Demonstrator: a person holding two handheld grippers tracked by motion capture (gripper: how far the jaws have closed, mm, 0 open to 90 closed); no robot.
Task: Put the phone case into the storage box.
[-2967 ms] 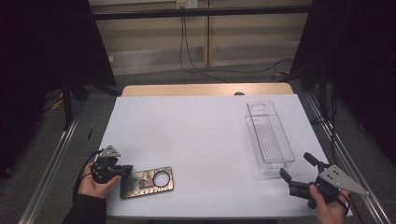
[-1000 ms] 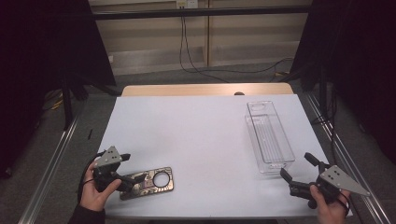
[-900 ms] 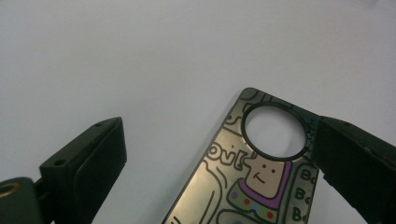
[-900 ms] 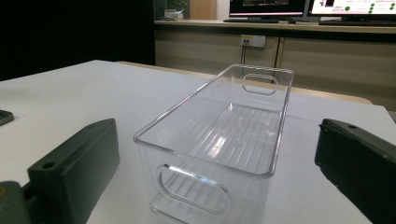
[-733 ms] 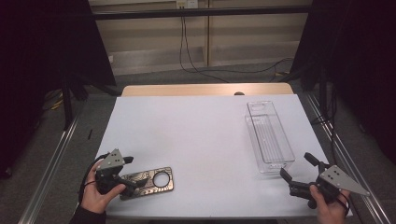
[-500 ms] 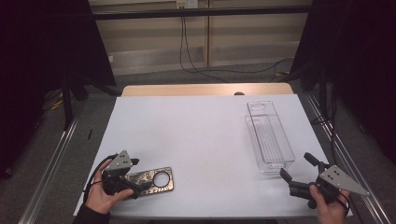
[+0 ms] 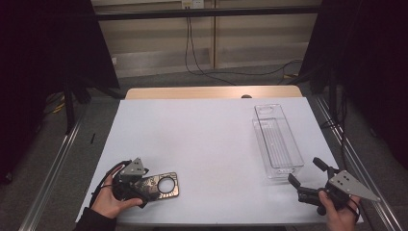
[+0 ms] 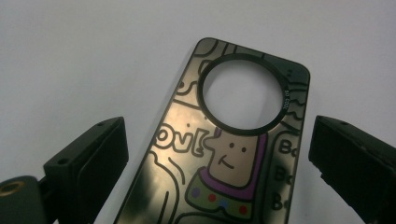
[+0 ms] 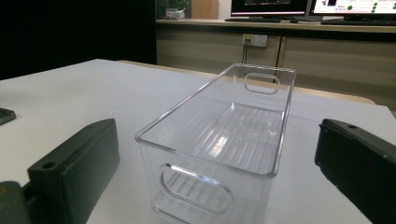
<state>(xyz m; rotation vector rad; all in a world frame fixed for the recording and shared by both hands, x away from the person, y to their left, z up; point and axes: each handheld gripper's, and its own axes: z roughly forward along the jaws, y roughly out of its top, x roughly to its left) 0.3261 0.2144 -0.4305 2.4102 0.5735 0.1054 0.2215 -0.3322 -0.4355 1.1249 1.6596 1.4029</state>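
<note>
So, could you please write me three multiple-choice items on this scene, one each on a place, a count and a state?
1. Where does the patterned phone case lie on the white table?
A. near corner by the left claw
B. far edge
C. inside the clear bin

2. How many cut-out handles does the clear bin show?
A. none
B. two
C. four

3. How do the jaws of the left claw stand?
A. shut on the case
B. shut beside it
C. open, one on each side of it

Answers: 1 A, the high view shows it there; 2 B, one oval hole in each end wall; 3 C, table shows between each jaw and the case.
</note>
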